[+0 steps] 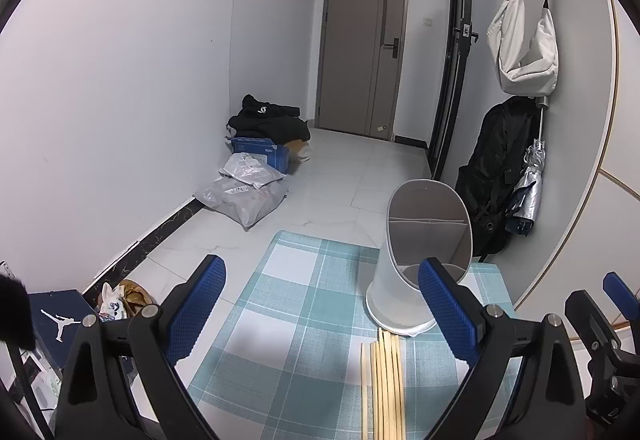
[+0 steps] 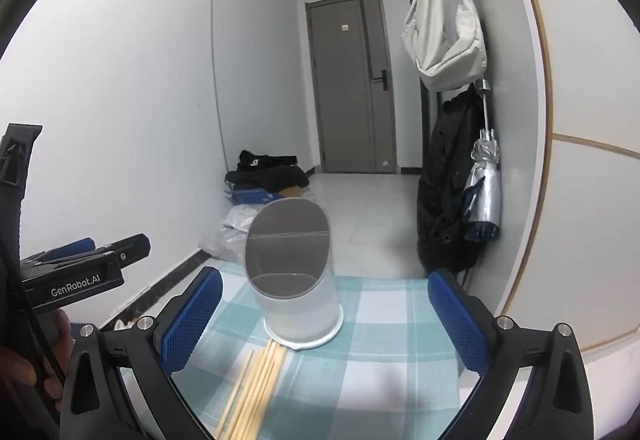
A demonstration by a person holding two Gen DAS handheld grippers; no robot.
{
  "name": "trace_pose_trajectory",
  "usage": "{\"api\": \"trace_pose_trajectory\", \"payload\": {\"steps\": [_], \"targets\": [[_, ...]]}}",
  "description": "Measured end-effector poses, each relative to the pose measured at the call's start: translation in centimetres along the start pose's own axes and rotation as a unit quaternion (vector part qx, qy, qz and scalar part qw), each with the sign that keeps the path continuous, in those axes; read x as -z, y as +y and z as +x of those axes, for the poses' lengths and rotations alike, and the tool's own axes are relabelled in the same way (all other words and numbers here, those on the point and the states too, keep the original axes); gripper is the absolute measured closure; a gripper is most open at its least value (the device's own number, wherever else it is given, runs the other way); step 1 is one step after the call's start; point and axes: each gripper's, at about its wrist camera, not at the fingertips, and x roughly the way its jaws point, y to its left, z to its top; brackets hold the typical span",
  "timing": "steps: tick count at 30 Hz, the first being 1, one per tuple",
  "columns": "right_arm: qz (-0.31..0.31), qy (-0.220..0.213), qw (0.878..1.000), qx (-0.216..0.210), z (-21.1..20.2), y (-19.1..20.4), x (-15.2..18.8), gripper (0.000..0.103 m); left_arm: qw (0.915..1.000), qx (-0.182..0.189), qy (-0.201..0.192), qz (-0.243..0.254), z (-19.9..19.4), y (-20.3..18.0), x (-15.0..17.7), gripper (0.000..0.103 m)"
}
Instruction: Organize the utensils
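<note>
A white utensil holder (image 1: 416,252) with a slanted oval mouth and an inner divider stands upright on a blue-and-white checked tablecloth (image 1: 296,320); the right wrist view shows it too (image 2: 296,280). Several pale wooden chopsticks (image 1: 386,384) lie side by side on the cloth just in front of the holder (image 2: 256,388). My left gripper (image 1: 320,308) is open and empty above the cloth, left of the chopsticks. My right gripper (image 2: 324,316) is open and empty, facing the holder. The right gripper shows at the right edge of the left wrist view (image 1: 600,340).
The table stands against a white wall panel (image 2: 580,200) on the right. A beige bag (image 1: 524,40), a black backpack (image 1: 496,168) and a folded umbrella (image 1: 528,196) hang there. Parcels (image 1: 244,192) and dark clothes (image 1: 268,116) lie on the floor by the left wall.
</note>
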Motion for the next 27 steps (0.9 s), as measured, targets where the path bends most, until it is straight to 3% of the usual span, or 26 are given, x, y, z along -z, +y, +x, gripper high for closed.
{"api": "trace_pose_trajectory", "payload": {"steps": [27], "targets": [[0.005, -0.009, 1.0, 0.005, -0.17, -0.33, 0.08, 0.0, 1.0, -0.004, 0.001, 0.001, 0.05, 0.15, 0.19, 0.008]]}}
